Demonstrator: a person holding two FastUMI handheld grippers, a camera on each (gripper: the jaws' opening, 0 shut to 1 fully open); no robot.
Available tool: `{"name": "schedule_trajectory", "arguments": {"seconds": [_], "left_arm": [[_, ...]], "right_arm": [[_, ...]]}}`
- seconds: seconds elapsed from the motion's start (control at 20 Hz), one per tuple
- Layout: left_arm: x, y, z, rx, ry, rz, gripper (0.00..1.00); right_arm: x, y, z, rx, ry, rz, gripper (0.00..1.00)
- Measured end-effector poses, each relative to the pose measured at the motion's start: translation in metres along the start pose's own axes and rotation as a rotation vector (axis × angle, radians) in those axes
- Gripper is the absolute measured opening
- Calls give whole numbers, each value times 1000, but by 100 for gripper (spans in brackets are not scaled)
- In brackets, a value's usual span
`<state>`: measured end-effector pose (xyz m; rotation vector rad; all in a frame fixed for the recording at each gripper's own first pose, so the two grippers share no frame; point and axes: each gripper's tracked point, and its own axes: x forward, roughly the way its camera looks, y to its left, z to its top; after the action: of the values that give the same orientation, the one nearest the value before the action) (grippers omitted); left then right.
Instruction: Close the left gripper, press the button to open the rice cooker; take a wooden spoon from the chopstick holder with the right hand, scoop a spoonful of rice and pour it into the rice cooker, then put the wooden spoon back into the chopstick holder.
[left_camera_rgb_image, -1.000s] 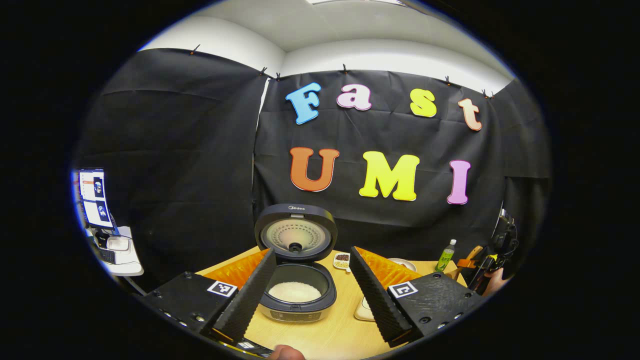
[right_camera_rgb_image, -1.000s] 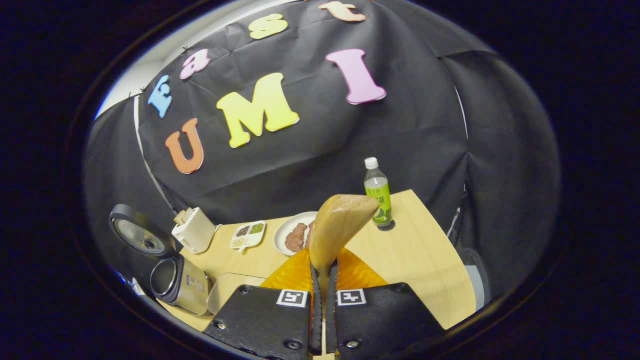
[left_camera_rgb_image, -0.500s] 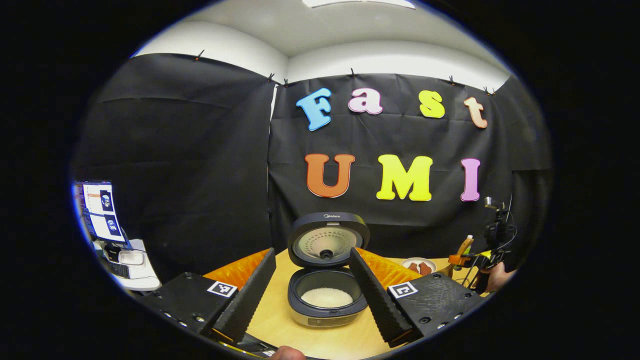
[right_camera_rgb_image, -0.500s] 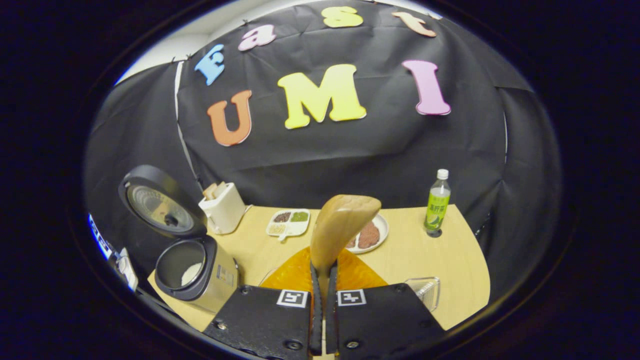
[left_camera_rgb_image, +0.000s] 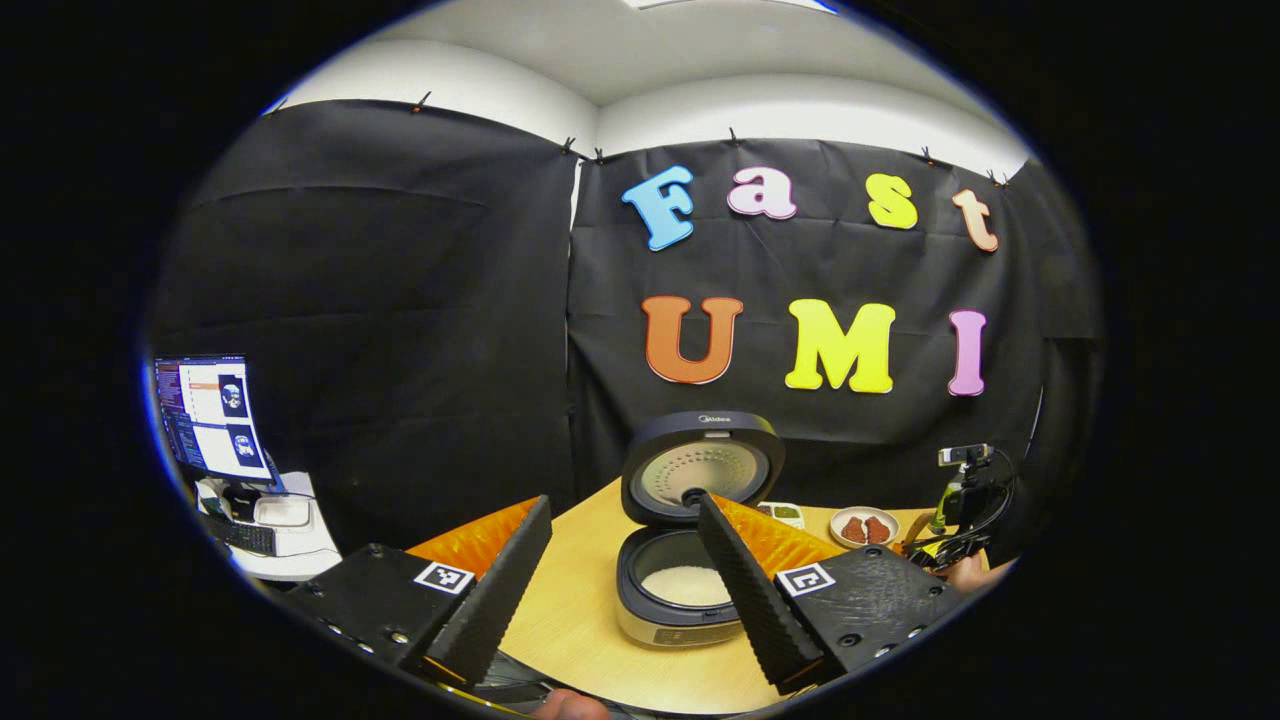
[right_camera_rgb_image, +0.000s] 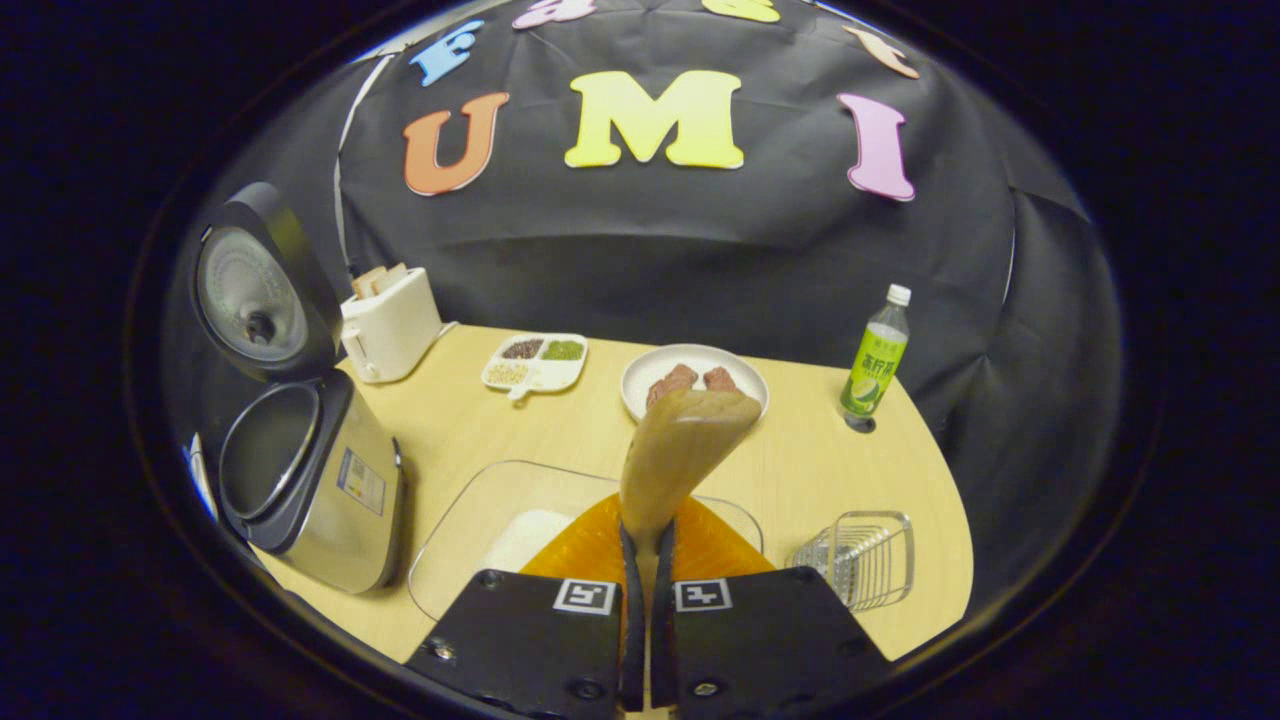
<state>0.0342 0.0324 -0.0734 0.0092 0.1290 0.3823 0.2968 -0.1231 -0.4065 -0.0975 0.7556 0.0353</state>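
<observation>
Spoon in hand, cooker open
Right gripper (right_camera_rgb_image: 645, 560) is clamping the wooden spoon (right_camera_rgb_image: 680, 450) above the rice tray (right_camera_rgb_image: 470, 520); left gripper (left_camera_rgb_image: 625, 580) is idling, fingers apart, before the rice cooker (left_camera_rgb_image: 690, 540).

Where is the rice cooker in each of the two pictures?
Left gripper view: the rice cooker sits low in the middle, lid up, white rice inside, partly behind one finger of the open tongs.
Right gripper view: the cooker stands at the far left, seen from the side, lid raised.
Shared landmark: the plate of brown food, right of the cooker in both views.
</observation>
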Motion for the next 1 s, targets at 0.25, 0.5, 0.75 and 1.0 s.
{"name": "schedule_trajectory", "arguments": {"seconds": [0.25,0.5,0.75,1.0], "left_arm": [[2,4,-9,-27,40,19,95],[2,12,-7,-45,36,58,95],[3,7,-9,-29,39,60,95],[2,-4,-4,-35,19,43,95]], "right_arm": [[8,20,-10,-46,-3,-23,8],[6,66,-17,-8,21,99,8],[6,78,-19,135,79,187,8],[2,73,-14,306,112,276,8]]}}
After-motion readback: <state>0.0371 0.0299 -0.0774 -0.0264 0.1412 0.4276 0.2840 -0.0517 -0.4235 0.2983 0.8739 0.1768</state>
